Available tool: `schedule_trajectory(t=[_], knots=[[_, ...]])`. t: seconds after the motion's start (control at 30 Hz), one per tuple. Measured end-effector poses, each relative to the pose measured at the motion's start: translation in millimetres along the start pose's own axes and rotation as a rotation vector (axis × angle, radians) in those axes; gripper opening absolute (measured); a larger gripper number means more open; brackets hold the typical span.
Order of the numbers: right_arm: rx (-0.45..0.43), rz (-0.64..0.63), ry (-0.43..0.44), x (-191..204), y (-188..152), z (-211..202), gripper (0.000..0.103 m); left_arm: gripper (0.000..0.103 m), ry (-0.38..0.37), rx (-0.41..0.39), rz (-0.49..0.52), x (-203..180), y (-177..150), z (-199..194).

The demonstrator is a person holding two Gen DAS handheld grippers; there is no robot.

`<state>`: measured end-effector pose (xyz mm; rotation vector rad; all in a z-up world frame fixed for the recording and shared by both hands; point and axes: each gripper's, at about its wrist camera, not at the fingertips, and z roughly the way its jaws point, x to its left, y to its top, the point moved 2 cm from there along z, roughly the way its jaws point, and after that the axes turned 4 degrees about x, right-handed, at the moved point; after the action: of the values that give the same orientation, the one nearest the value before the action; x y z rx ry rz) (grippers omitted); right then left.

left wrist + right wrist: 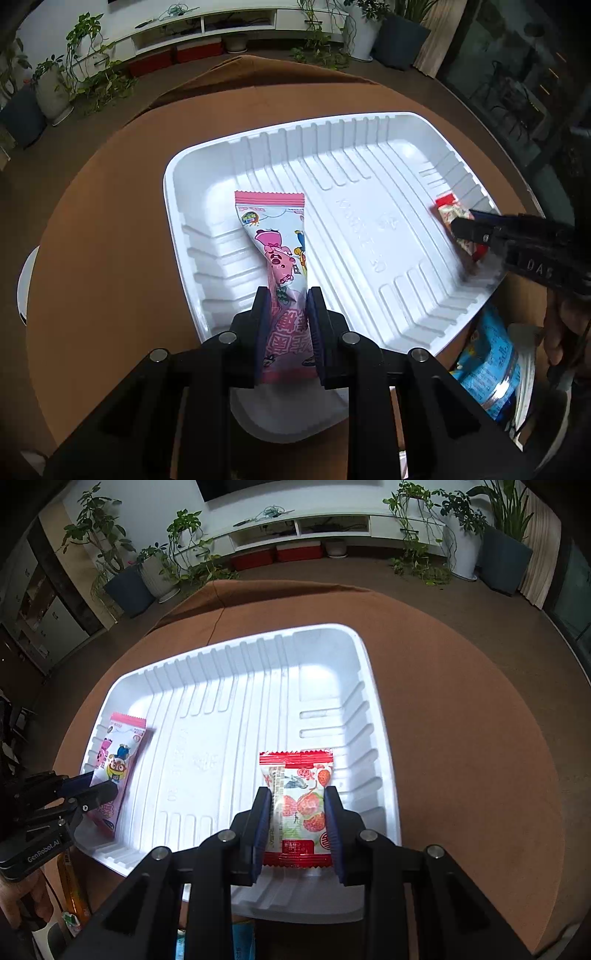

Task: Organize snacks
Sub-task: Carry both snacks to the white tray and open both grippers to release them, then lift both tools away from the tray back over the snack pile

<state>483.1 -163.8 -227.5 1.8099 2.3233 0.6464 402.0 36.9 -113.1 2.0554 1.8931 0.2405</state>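
Note:
A white ribbed plastic tray (369, 125) lies on the round brown table; it also shows in the right wrist view (221, 686). My left gripper (287, 295) is shut on a pink cartoon snack packet (275, 236), held over the tray's left side; the packet shows in the right wrist view (118, 753) with the left gripper (99, 786) on it. My right gripper (297, 797) is shut on a red and white strawberry snack packet (299, 775) over the tray's right side. In the left wrist view that packet (452, 212) sits in the right gripper (469, 221).
Blue snack packets (487, 365) lie in a container below the tray's near right corner. An orange packet (74, 886) lies near the tray's near left corner. Potted plants (122, 568) and a white TV cabinet (303, 528) stand beyond the table.

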Motion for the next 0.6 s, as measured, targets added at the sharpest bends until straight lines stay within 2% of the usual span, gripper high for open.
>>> schedule_trajectory(t=[0.27,0.3,0.33,0.37,0.5,0.6], knots=[[-0.012,0.019,0.019,1,3,1,0.034,0.019,0.008,-0.011,-0.002,-5,11,8],[-0.010,0.024,0.025,0,3,2,0.039,0.019,0.003,-0.016,-0.001,-5,11,9],[-0.005,0.029,0.027,-1,3,3,0.051,0.019,0.003,-0.020,0.001,-4,10,8],[-0.010,0.033,0.026,-3,3,2,0.055,0.019,0.004,-0.023,0.004,-5,11,8],[-0.021,0.035,0.029,-3,5,-6,0.061,0.019,0.017,-0.041,0.005,-3,9,1],[-0.049,0.041,0.036,-1,6,-23,0.071,0.019,0.031,-0.087,0.004,-1,7,-17]])
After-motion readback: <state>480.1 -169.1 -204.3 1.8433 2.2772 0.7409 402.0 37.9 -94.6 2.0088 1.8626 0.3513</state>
